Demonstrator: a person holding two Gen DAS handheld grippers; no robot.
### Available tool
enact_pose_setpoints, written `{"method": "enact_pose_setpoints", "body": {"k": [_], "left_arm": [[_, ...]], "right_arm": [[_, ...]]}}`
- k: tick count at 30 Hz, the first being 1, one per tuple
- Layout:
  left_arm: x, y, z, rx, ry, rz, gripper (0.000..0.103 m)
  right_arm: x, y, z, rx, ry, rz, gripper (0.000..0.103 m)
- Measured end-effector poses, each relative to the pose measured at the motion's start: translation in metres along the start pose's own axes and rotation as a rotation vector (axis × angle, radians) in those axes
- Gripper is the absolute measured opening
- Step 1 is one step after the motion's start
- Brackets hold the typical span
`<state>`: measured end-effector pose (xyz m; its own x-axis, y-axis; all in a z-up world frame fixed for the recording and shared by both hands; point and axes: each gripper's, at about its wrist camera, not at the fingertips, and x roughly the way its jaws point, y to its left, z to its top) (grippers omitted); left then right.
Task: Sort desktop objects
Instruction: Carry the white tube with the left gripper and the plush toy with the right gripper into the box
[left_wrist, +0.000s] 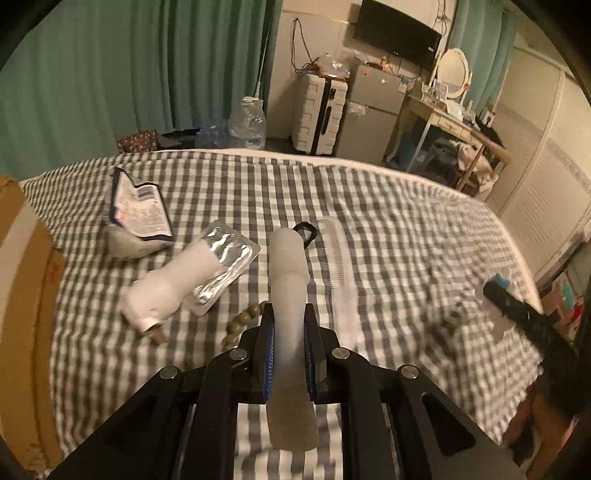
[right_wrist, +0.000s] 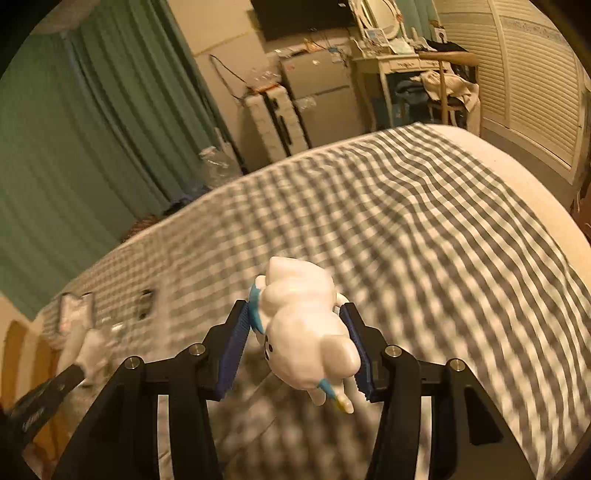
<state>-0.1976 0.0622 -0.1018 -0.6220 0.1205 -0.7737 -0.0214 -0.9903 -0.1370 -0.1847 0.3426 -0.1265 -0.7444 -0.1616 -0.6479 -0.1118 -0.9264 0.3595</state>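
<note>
Left wrist view: a frosted tube (left_wrist: 288, 295) is clamped by the left gripper (left_wrist: 289, 332); a white figurine (right_wrist: 306, 328) is gripped by the right gripper (right_wrist: 295, 332). Both are judged mid-carry; the cardboard box (left_wrist: 22, 295) at nine o'clock must be reached next.

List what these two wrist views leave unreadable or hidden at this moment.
- Cardboard box, left wrist view: cut off by the left edge, contents unseen.
- Bead string, left wrist view: mostly hidden behind the left gripper.
- Pouch print, left wrist view: too small to read.
- Bedspread items at left, right wrist view: motion-blurred.
</note>
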Motion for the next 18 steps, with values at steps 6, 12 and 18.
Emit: {"method": "enact_pose_setpoints", "body": {"k": [6, 12, 18], "left_arm": [[-0.060, 0.027, -0.003, 0.010, -0.032, -0.053, 0.013], [-0.112, 0.057, -0.003, 0.054, -0.067, -0.055, 0.013], [-0.168, 0.112, 0.008, 0.000, -0.154, -0.037, 0.013]], "right_arm": [[-0.070, 0.056, -0.028, -0.062, -0.034, 0.092, 0.050], [-0.124, 0.122, -0.055, -0.182, -0.076, 0.171, 0.050], [-0.148, 0.195, -0.071, -0.273, -0.073, 0.270, 0.050]]}}
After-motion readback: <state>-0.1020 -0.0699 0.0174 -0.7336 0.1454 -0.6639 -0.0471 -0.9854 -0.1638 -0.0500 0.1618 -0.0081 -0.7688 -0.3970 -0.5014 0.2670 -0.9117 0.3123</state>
